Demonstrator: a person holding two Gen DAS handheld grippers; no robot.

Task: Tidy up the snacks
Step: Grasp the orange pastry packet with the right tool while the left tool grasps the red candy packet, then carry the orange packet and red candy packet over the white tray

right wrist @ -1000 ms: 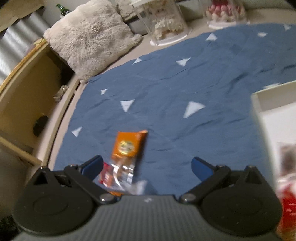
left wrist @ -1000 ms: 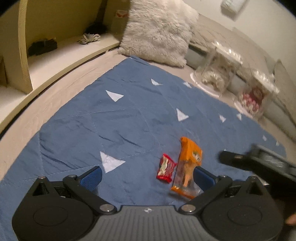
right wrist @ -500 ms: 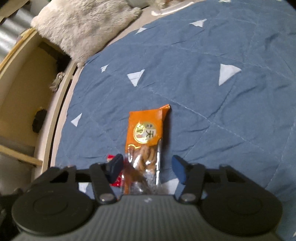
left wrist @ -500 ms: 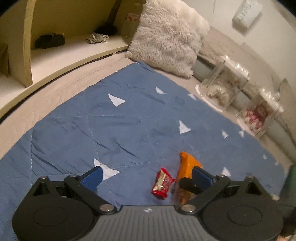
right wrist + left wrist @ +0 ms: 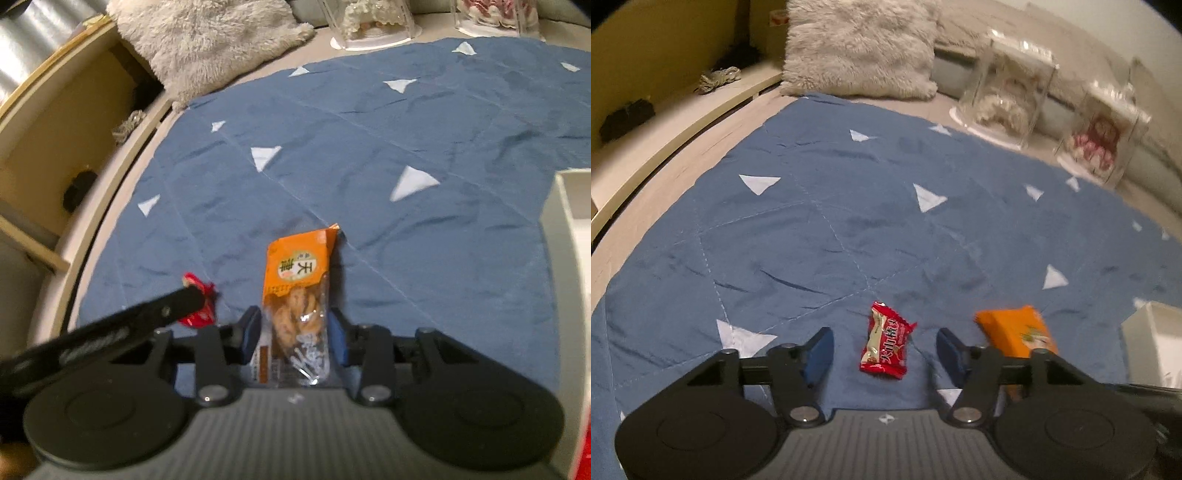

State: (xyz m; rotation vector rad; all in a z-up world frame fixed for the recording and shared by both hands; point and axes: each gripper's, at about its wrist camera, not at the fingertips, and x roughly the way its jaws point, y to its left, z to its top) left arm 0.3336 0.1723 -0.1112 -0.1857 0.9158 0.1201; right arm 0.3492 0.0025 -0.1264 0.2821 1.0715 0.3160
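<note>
- Left gripper (image 5: pixel 884 350), wide a second ago, is closing around the red candy (image 5: pixel 885 346) on the blue quilt (image 5: pixel 812 229), pads not touching
- Right gripper (image 5: pixel 293 334), earlier spread, is closing and clamps the orange snack packet (image 5: pixel 297 284); white box (image 5: pixel 565 221) at 3 o'clock

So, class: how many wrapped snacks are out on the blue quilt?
2. The red snack lies on the quilt between the closing left gripper's open fingers; the orange snack sits between the closing right gripper's fingers. Others may be hidden.
</note>
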